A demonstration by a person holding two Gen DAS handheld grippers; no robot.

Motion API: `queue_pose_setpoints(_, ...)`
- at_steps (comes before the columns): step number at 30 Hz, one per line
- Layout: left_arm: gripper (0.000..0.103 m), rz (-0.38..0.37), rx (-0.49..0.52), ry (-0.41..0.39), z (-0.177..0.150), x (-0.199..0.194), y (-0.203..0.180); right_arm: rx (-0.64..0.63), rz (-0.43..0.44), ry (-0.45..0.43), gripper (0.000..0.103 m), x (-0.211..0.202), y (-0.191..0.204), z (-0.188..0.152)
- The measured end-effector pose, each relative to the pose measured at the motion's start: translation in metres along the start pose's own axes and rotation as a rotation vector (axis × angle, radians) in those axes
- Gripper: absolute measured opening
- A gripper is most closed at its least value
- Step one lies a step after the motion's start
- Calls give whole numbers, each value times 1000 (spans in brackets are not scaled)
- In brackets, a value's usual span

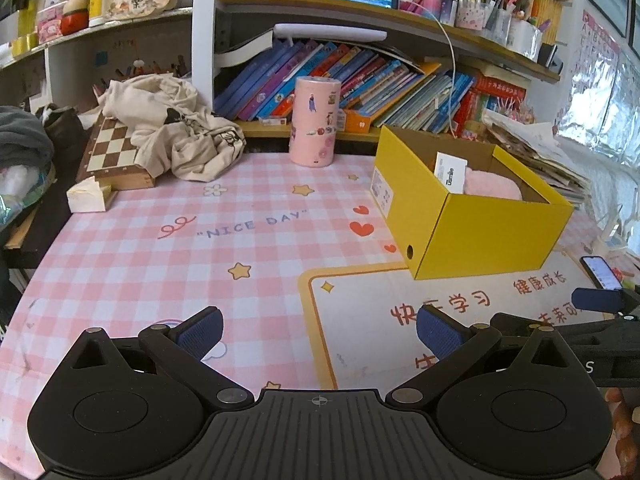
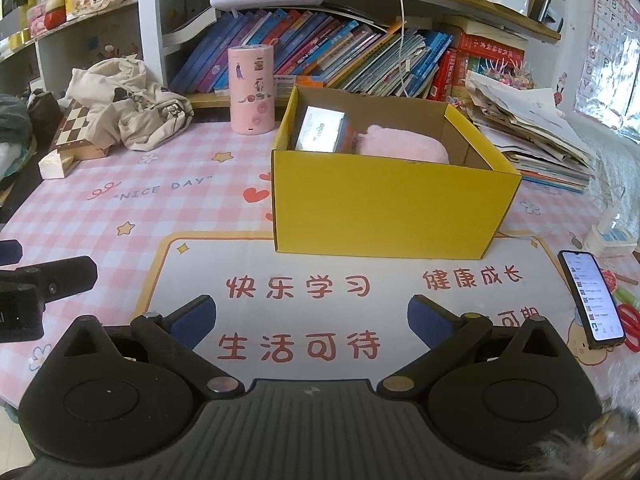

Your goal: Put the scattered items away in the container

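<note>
Already the yellow box [image 2: 392,204] holds a pink plush thing [image 2: 400,146] and a white carton [image 2: 320,134] leaning at its left wall. Both my left gripper [image 1: 318,330] and right gripper [image 2: 310,318] hover spread wide over the mat, holding nothing. Between us the mat looks bare; a phone [image 2: 594,300] lies to my right, perhaps not mine to tidy.
</note>
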State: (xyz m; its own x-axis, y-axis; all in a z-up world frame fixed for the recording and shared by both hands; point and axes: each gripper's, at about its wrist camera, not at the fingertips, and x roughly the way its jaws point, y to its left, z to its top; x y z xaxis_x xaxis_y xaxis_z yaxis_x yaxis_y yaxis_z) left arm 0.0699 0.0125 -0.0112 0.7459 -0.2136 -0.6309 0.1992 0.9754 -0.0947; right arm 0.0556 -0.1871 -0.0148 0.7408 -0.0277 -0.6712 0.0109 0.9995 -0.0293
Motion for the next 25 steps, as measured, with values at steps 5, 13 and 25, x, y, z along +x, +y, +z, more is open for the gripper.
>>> queue_pose_setpoints(5,103,4,-9,9,0,2,3,-6,2,6,103,2,3,0)
queue_pose_setpoints(13,103,-8,-18,13,0,4,5,-11,0,21,103,5,4,0)
queue_pose_setpoints(25,103,-17,-38,14,2,8,3,-22,4,36,103,9,3,1)
